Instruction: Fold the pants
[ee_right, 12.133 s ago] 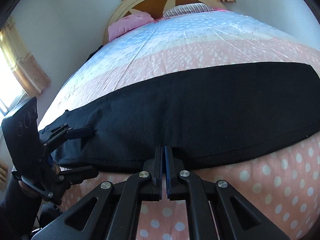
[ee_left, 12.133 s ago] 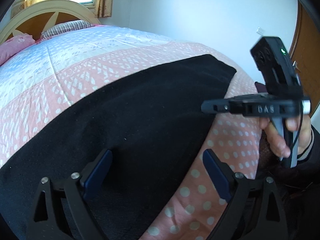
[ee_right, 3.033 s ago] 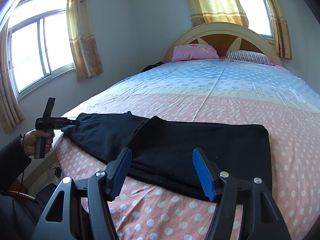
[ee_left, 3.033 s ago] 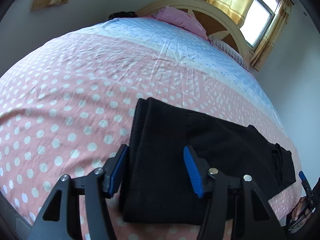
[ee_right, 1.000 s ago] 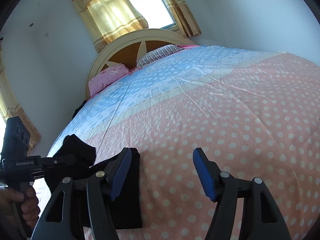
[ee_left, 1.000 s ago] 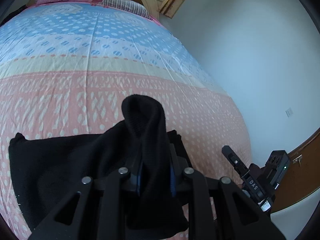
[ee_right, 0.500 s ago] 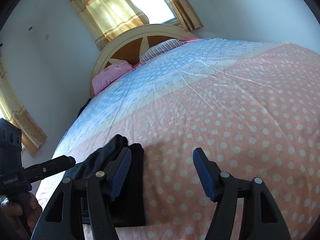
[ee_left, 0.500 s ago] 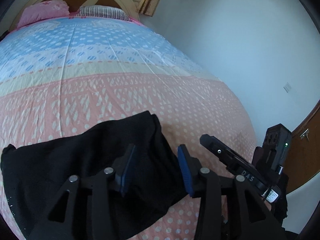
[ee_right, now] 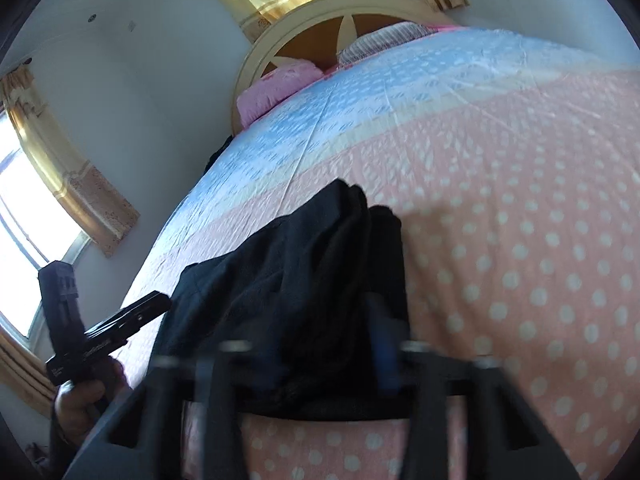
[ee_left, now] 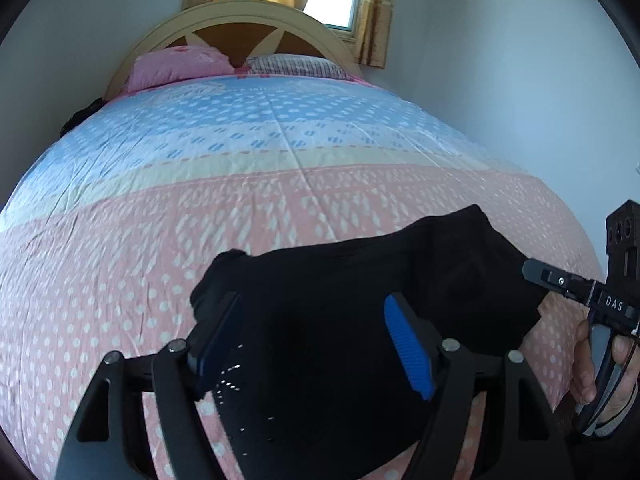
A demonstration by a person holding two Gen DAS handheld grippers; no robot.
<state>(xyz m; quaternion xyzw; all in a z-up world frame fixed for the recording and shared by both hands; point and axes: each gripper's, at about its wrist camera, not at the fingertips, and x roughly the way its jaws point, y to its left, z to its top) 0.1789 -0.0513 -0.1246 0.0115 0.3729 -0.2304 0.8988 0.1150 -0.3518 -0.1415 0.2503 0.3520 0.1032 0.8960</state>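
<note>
The black pants (ee_left: 352, 304) lie folded in a thick bundle on the pink dotted bedspread (ee_left: 120, 280) near the foot of the bed. My left gripper (ee_left: 316, 344) is open, its blue pads on either side of the bundle, holding nothing. The right gripper also shows in the left wrist view (ee_left: 560, 280) at the bundle's right edge. In the right wrist view the pants (ee_right: 304, 280) lie rumpled just ahead of my right gripper (ee_right: 320, 364), which is blurred by motion, with its jaws apart. The left gripper shows there at the left (ee_right: 132, 316).
The bed has a cream headboard (ee_left: 240, 28) with a pink pillow (ee_left: 180, 64) and a striped pillow (ee_left: 292, 66). Walls and curtained windows (ee_right: 52, 184) surround it. The bed's foot edge is close under both grippers.
My left gripper let go of the pants end it had carried over, opened wide and swung to face the headboard. My right gripper moved in fast over the bundle.
</note>
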